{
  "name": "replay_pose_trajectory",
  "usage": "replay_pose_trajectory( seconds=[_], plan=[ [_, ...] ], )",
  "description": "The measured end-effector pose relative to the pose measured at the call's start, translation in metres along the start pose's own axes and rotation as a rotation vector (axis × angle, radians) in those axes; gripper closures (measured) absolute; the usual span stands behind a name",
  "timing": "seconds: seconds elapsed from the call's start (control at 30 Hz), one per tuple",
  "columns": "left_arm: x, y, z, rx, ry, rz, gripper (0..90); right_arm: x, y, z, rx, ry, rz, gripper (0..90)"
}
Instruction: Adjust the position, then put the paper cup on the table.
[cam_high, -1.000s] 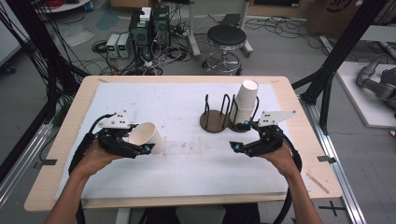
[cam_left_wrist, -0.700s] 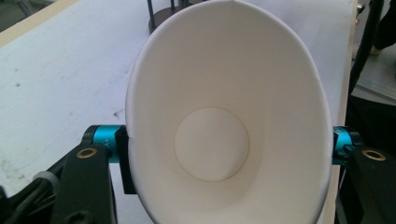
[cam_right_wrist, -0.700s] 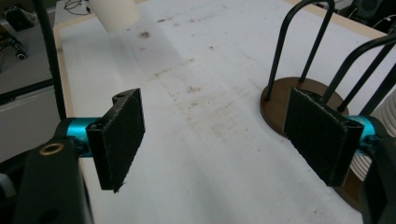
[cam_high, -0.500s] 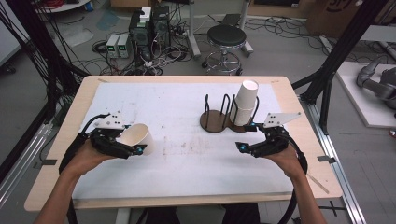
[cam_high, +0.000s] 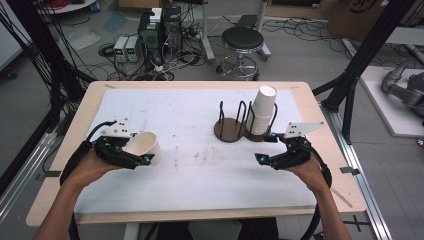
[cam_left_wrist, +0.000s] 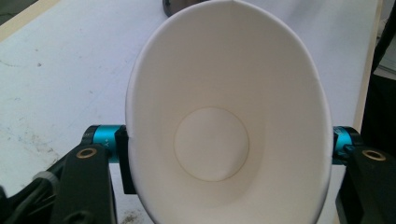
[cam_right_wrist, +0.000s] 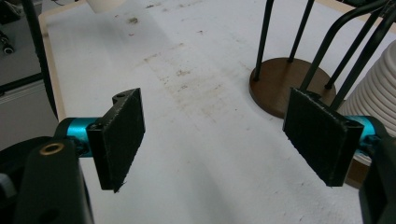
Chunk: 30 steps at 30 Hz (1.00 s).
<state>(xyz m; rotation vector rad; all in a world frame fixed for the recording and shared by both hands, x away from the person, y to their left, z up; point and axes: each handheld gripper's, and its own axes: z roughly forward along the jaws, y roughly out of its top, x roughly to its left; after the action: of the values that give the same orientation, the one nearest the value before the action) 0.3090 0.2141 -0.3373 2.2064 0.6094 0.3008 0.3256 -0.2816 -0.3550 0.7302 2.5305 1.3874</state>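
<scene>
Paper cup (cam_high: 144, 145) sits clamped in the left gripper (cam_high: 142, 159), lying on its side with the mouth toward the holding hand; in the left gripper view the rim (cam_left_wrist: 229, 112) is squeezed into an oval between the jaws. Landmark: wooden cup rack (cam_high: 235, 129) on the white mat (cam_high: 195, 175). Held cup is well to the left of the rack and nearer the person. Right gripper (cam_high: 260, 159) hovers just in front of the rack, jaws released, nothing between its pads (cam_right_wrist: 121, 135). Cup stack (cam_high: 261, 111) stands in the rack's right side.
</scene>
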Motion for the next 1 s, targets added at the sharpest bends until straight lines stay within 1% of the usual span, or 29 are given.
replay_pose_trajectory(
  seconds=[0.07,0.2,0.23,0.47,0.57,0.8,1.0],
  plan=[
    [0.0003,0.0001,-0.0003,0.000,0.001,0.001,34.1,0.0001,-0.0002,-0.0004,0.000,0.003,0.005,21.4],
    [-0.0001,0.0002,0.0004,0.002,0.000,0.000,34.1,-0.0001,0.0002,-0.0001,0.001,0.000,0.002,21.4],
    [0.0002,0.0006,0.0006,0.010,-0.001,0.011,34.1,0.0000,0.0002,0.0003,0.001,0.001,0.004,21.4],
    [-0.0002,0.0005,0.0016,0.006,-0.003,0.006,34.0,-0.0001,0.0001,0.0020,0.005,0.002,0.001,21.4],
    [-0.0002,0.0004,0.0019,0.012,-0.005,0.008,34.1,0.0003,-0.0003,0.0029,0.010,0.002,0.002,21.5],
    [-0.0019,-0.0004,0.0045,0.007,-0.001,0.001,34.0,0.0022,0.0000,0.0032,0.007,0.004,0.000,21.4],
    [-0.0017,0.0000,0.0039,-0.002,-0.003,0.005,34.0,0.0035,0.0004,0.0017,0.007,0.004,-0.002,21.5]
  ],
)
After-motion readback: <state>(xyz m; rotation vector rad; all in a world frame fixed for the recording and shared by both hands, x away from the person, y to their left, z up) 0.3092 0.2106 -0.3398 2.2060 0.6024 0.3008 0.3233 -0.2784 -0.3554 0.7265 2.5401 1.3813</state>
